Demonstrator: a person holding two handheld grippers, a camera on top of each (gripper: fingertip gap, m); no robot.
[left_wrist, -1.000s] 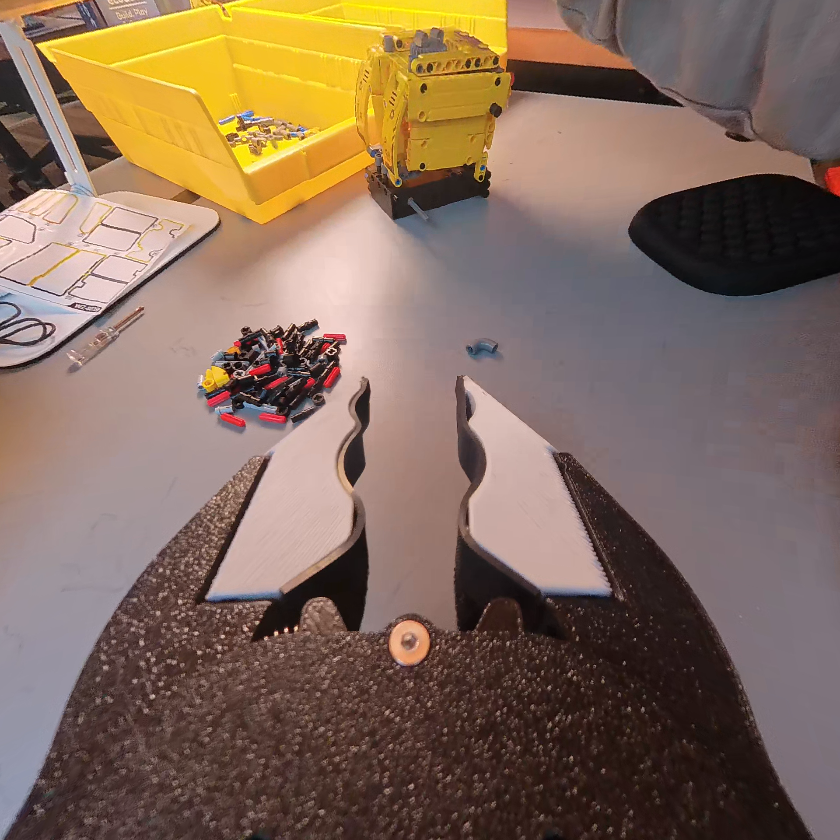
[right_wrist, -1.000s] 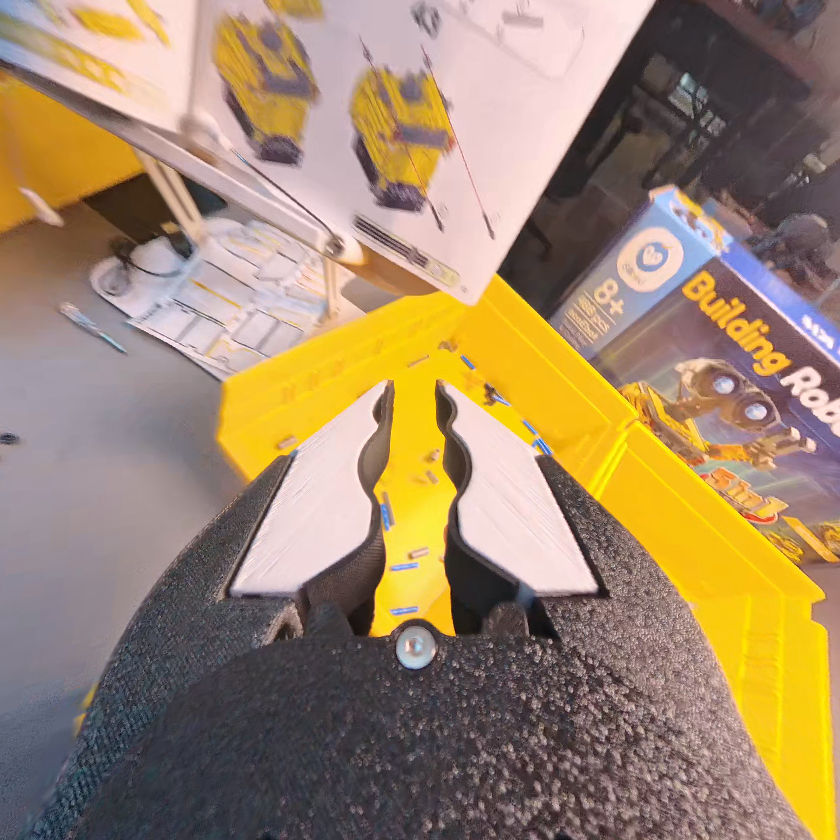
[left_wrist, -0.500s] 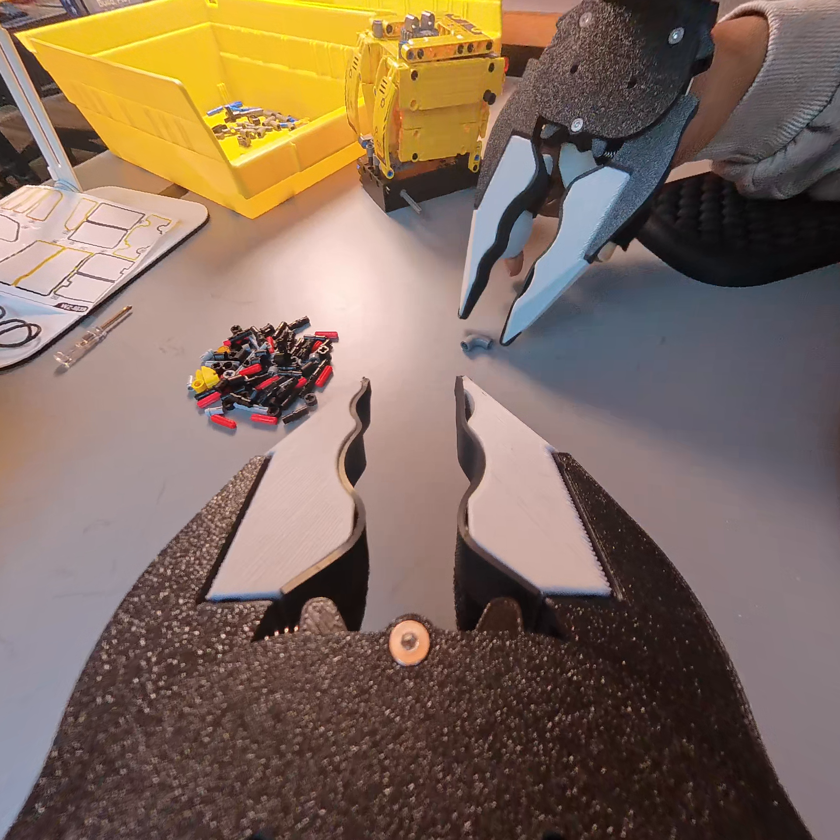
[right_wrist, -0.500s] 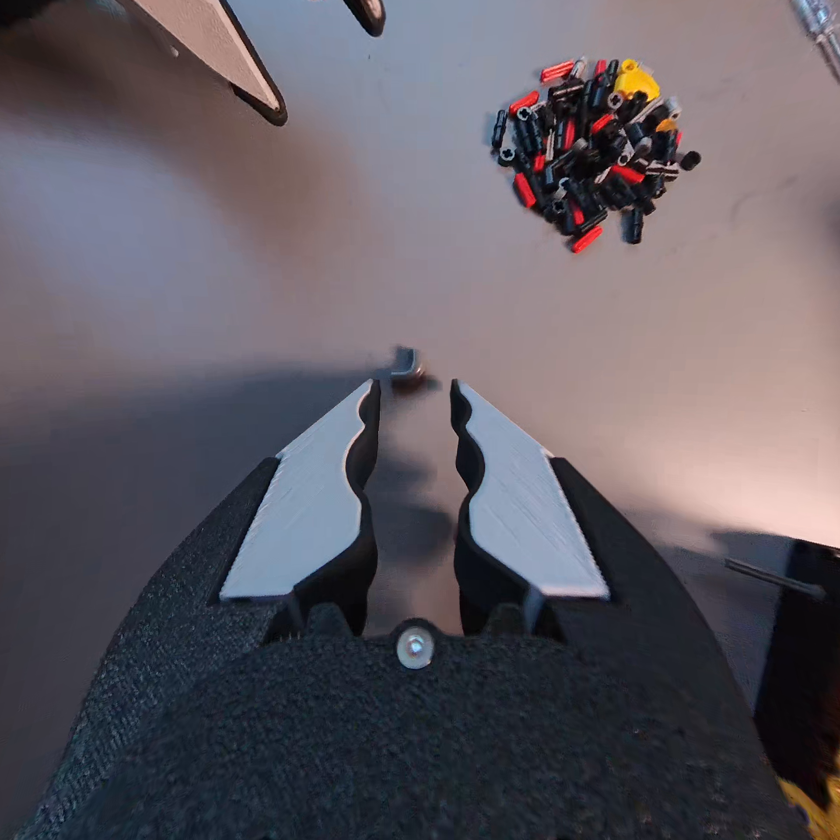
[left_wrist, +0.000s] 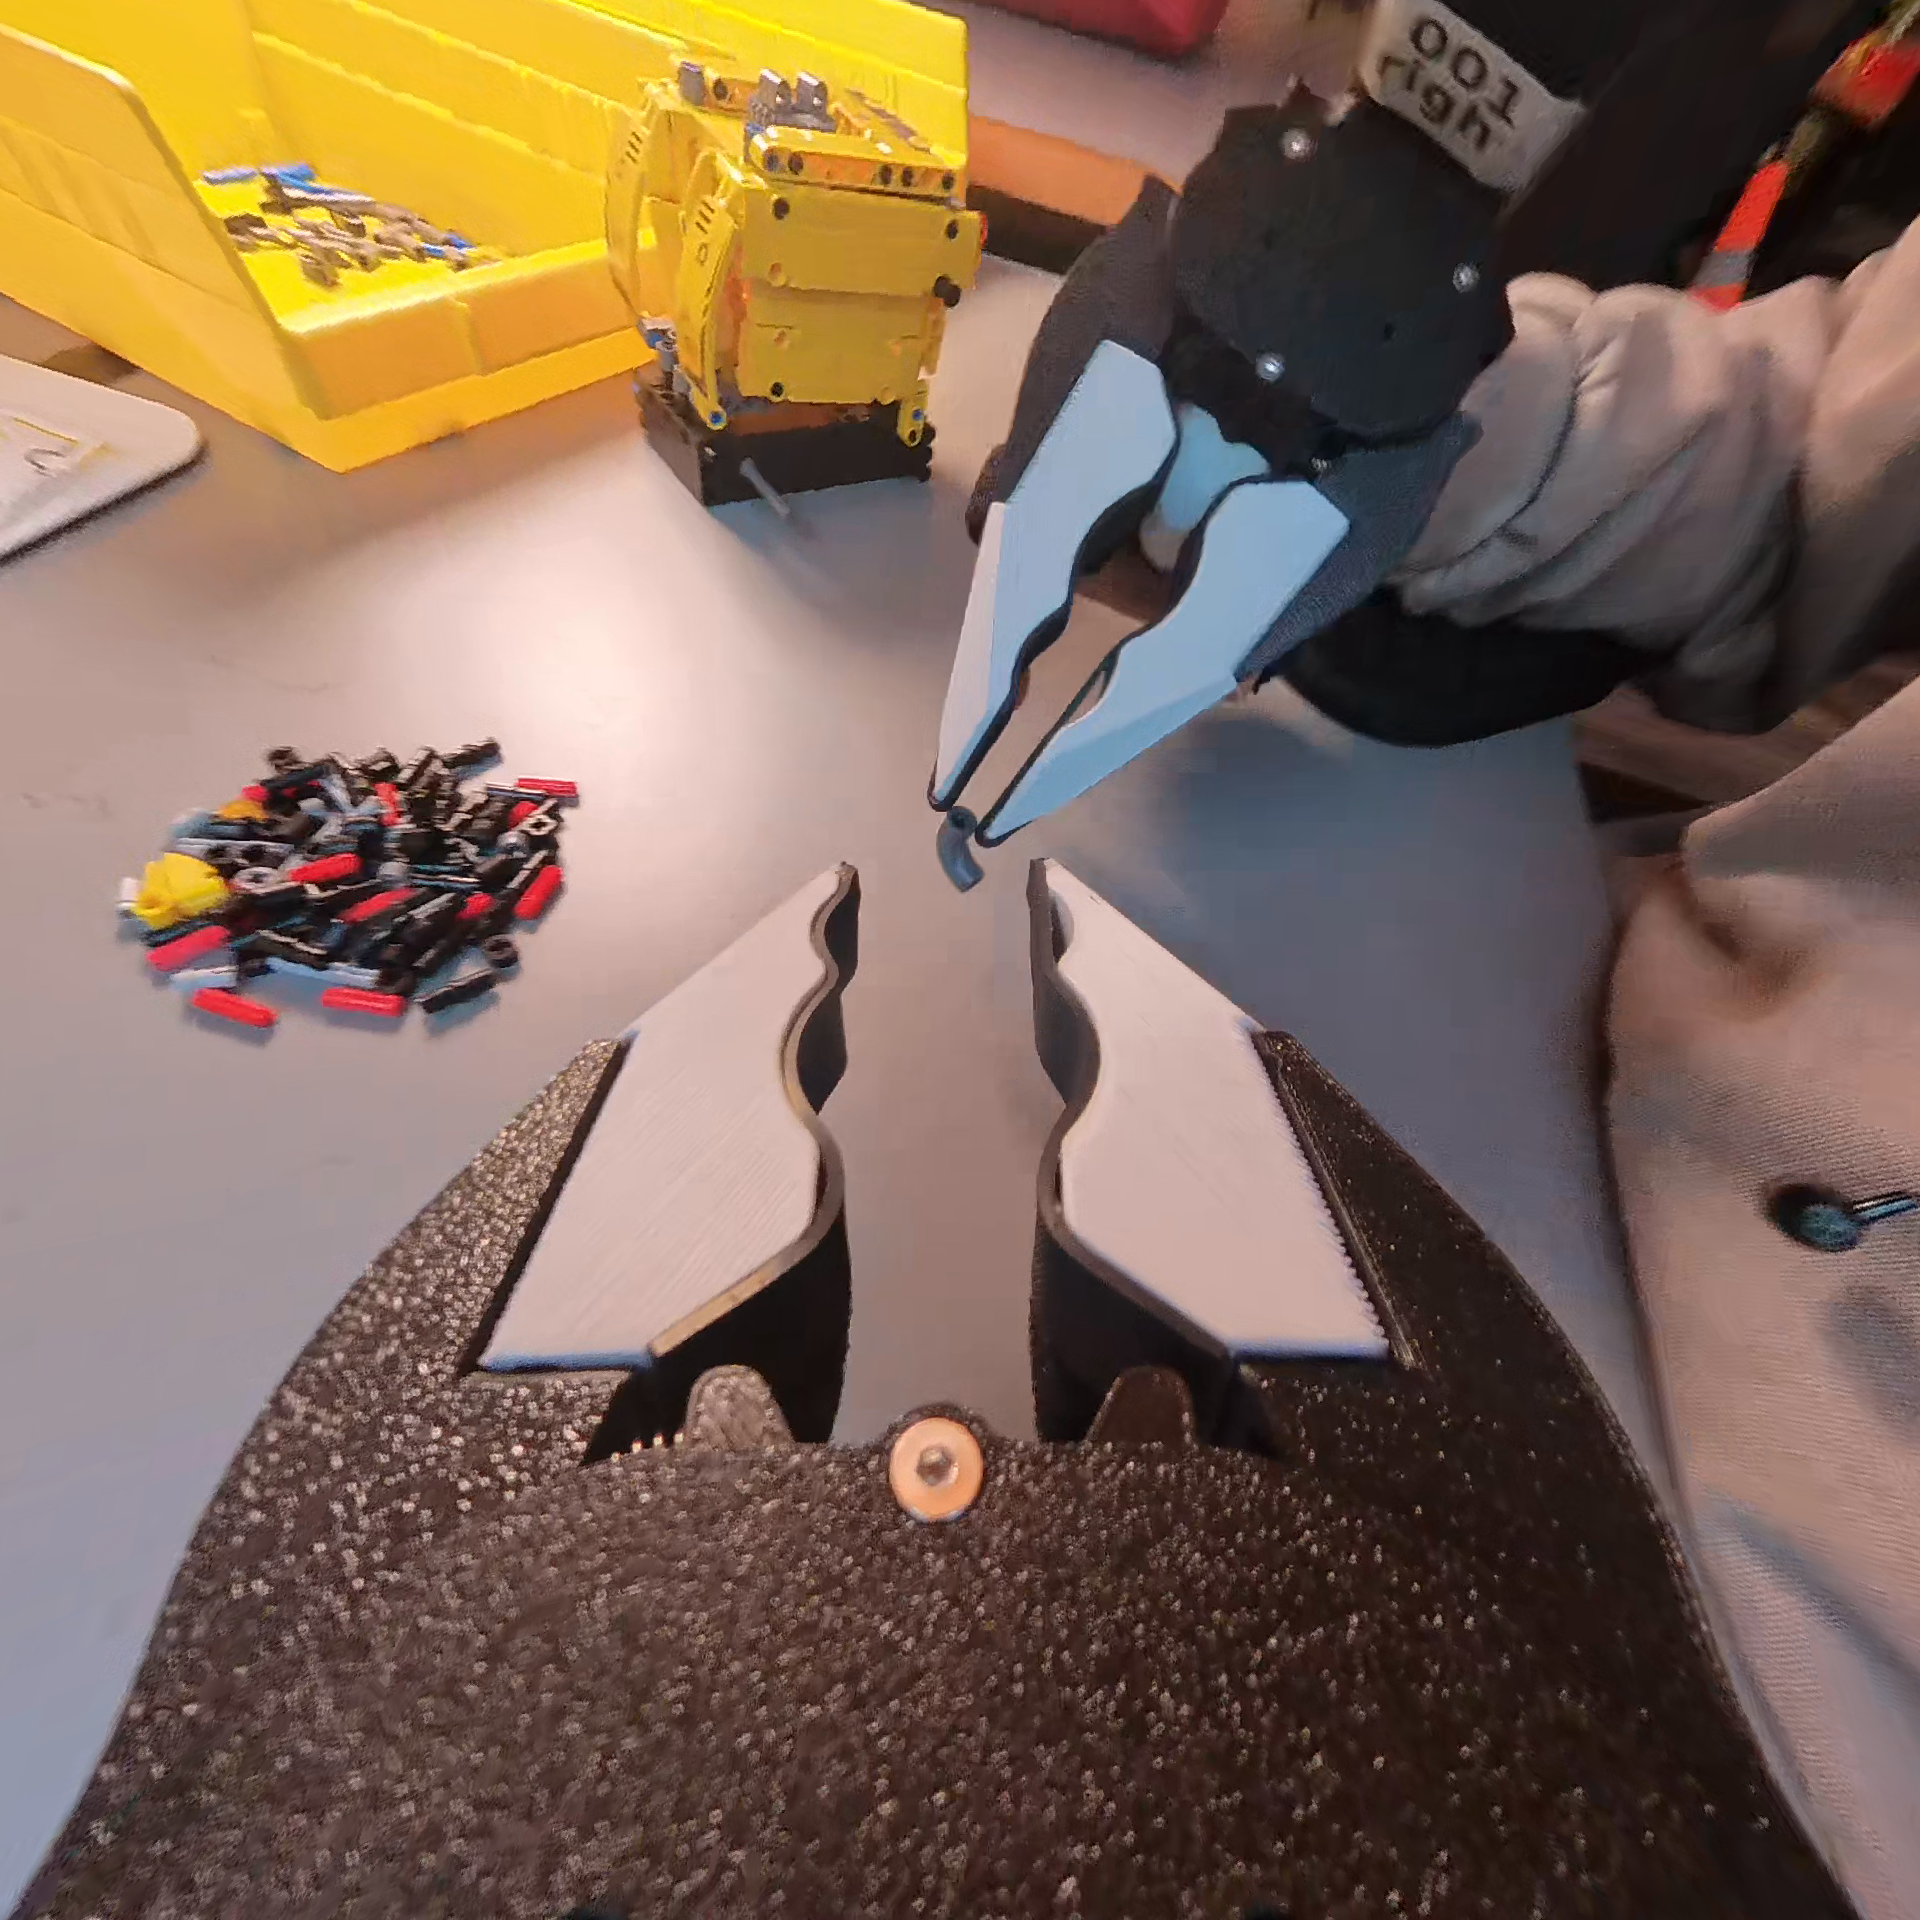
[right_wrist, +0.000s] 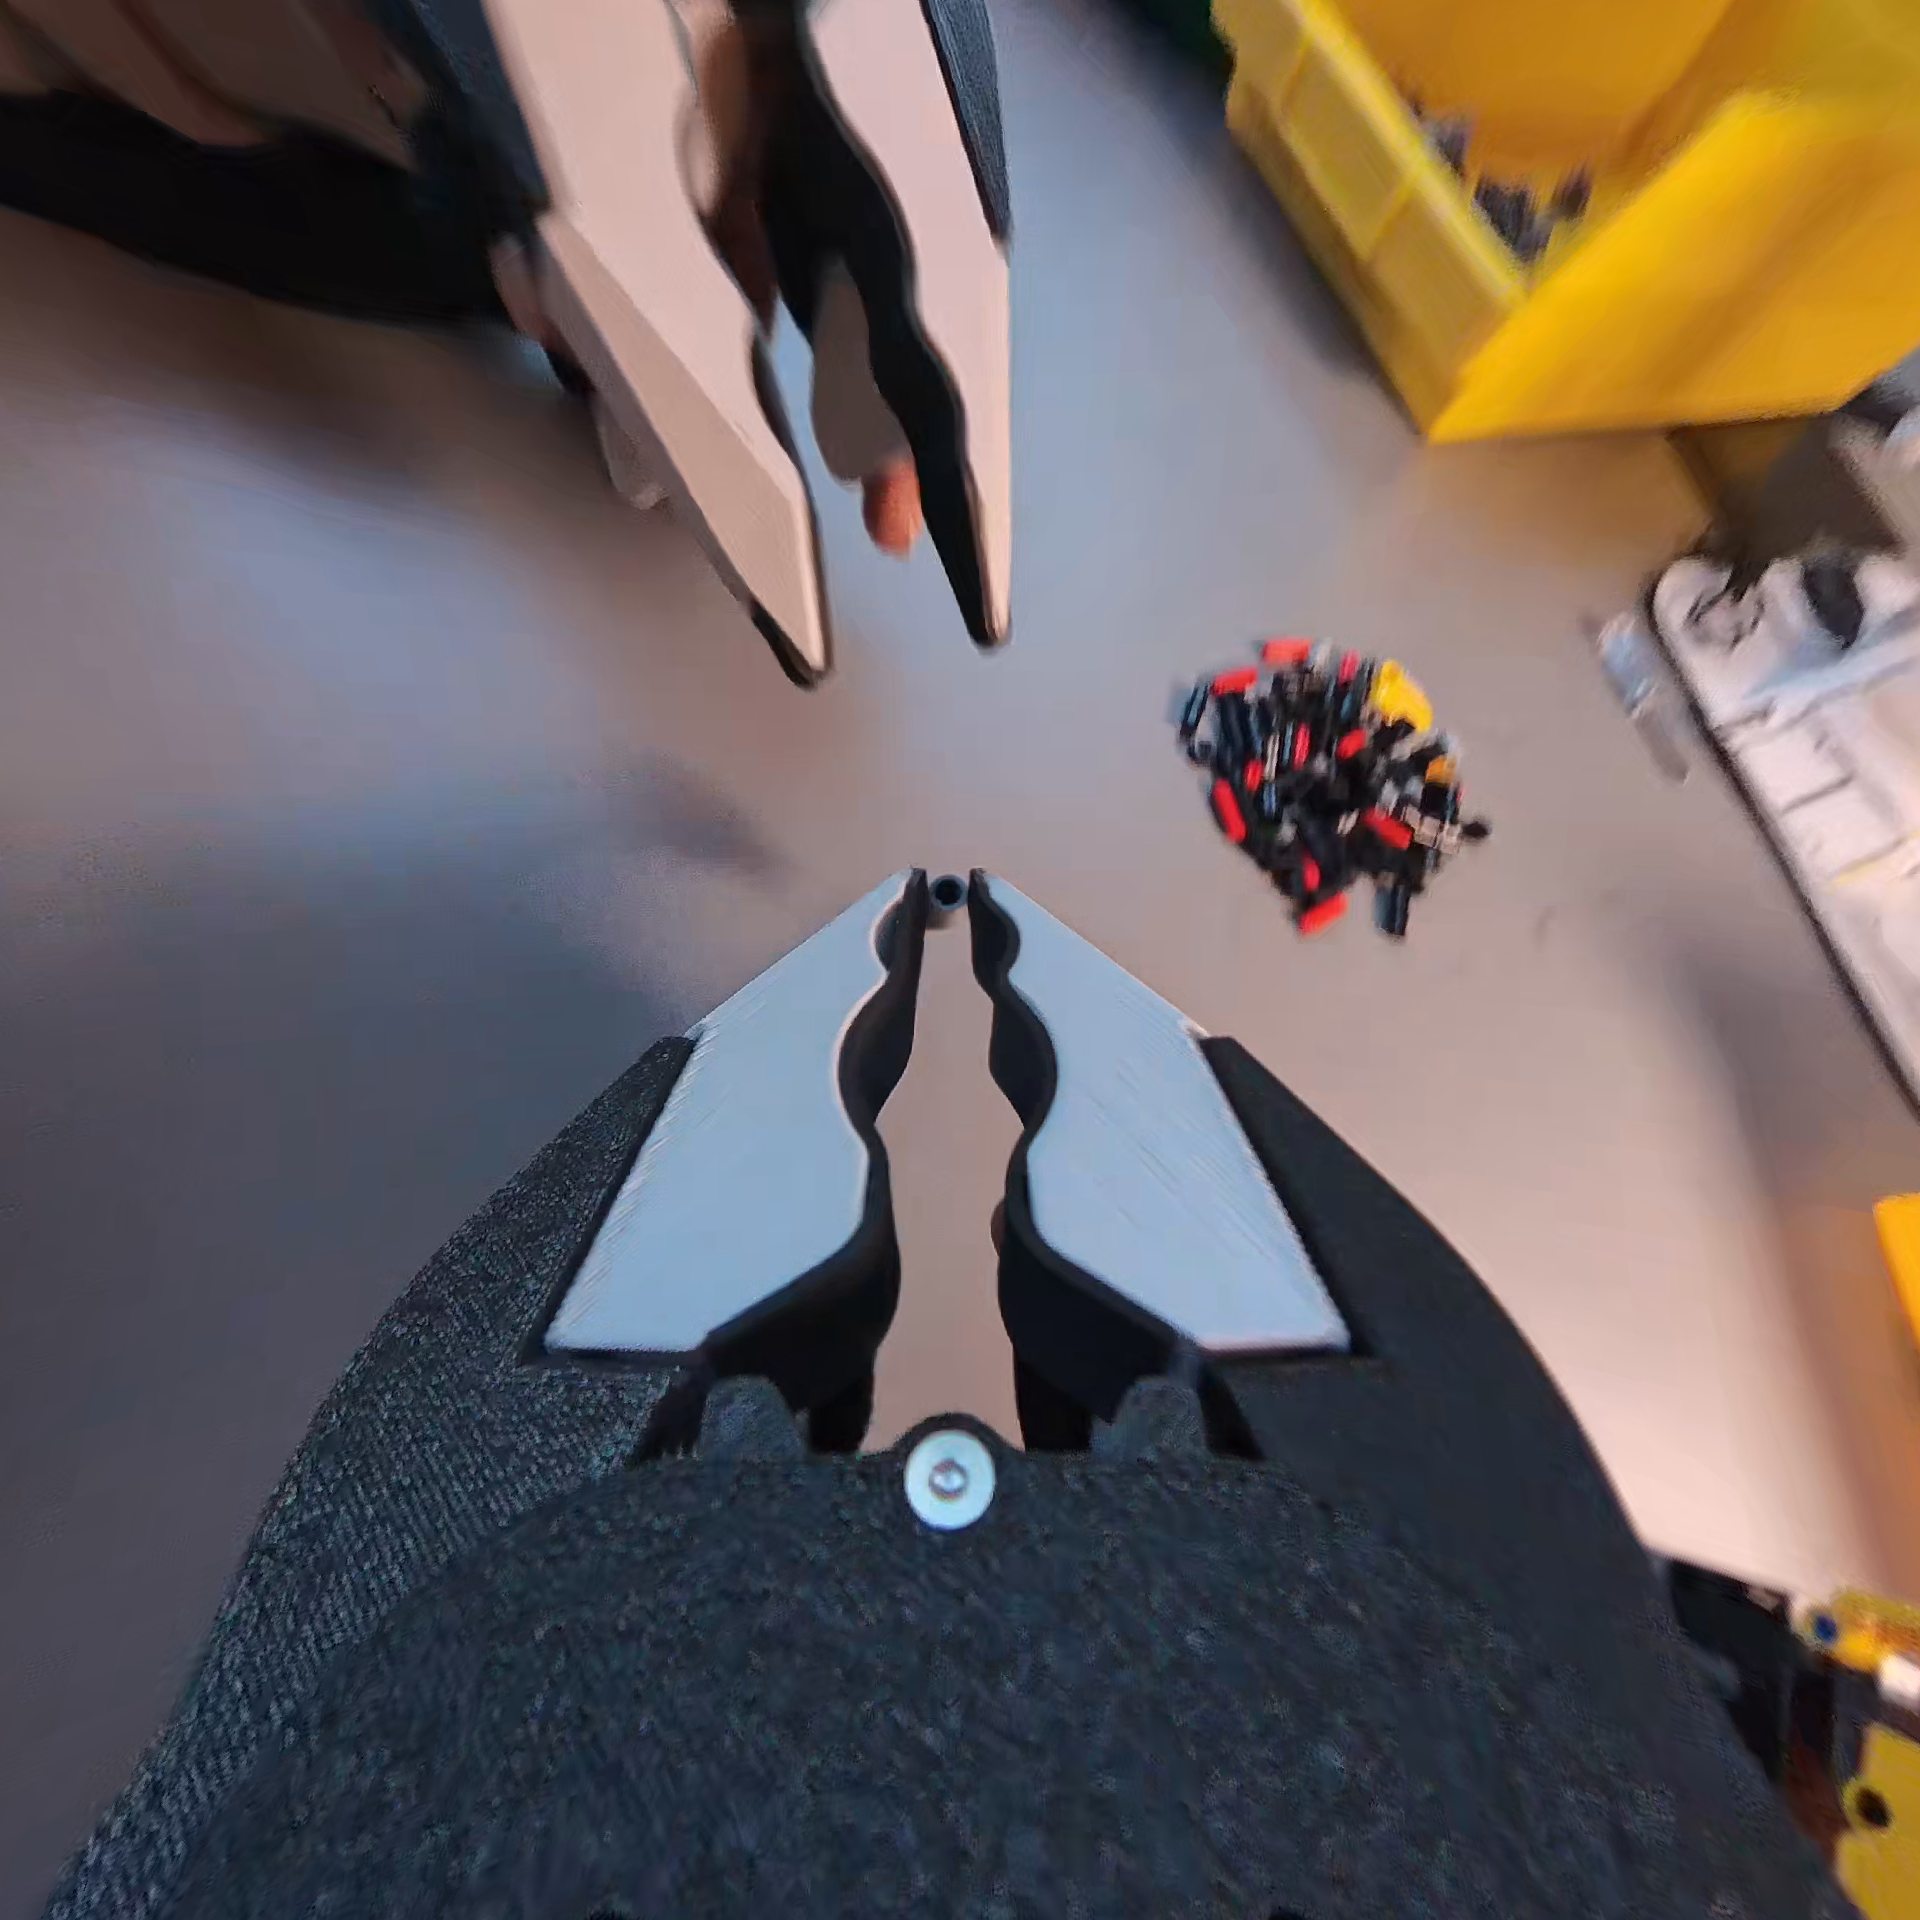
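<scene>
The right gripper pinches a small grey curved piece at its tips above the grey table. The left gripper gapes empty, facing it.

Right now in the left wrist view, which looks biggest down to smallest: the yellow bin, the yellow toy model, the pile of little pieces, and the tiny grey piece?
1. Yellow bin, though cut off by the edge.
2. Yellow toy model.
3. Pile of little pieces; it sits nearer the camera, so this order with the model is unsure.
4. Tiny grey piece, pinched by the right gripper.
</scene>
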